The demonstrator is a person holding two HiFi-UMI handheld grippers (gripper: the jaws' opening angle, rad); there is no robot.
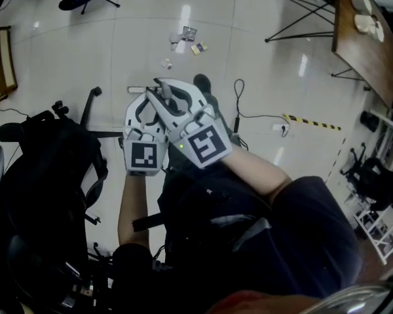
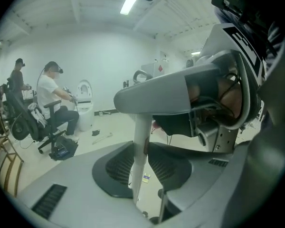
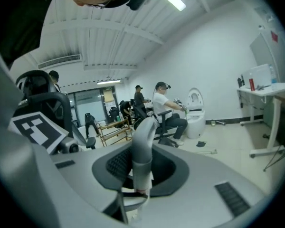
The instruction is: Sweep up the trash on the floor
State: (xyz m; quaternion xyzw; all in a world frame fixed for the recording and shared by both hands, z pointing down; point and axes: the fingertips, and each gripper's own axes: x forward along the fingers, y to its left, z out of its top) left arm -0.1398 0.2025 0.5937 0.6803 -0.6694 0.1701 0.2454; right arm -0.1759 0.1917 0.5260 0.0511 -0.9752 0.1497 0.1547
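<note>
Your left gripper (image 1: 143,104) clamps a white pole (image 2: 141,141) and your right gripper (image 1: 173,97) clamps a round-topped handle (image 3: 143,151), both aimed at the floor trash (image 1: 187,36) for sweeping.

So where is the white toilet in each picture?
Head view: not in it.
Left gripper view: the white toilet stands left of middle, by the far wall.
Right gripper view: right of middle, by the far wall.
Shared landmark, both gripper views: the seated person in a white shirt facing it.

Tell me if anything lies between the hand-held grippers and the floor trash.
Mostly bare floor lies between the trash and the left hand-held gripper and right hand-held gripper; a dark shape, maybe a shoe, sits beside the right one's tip.
</note>
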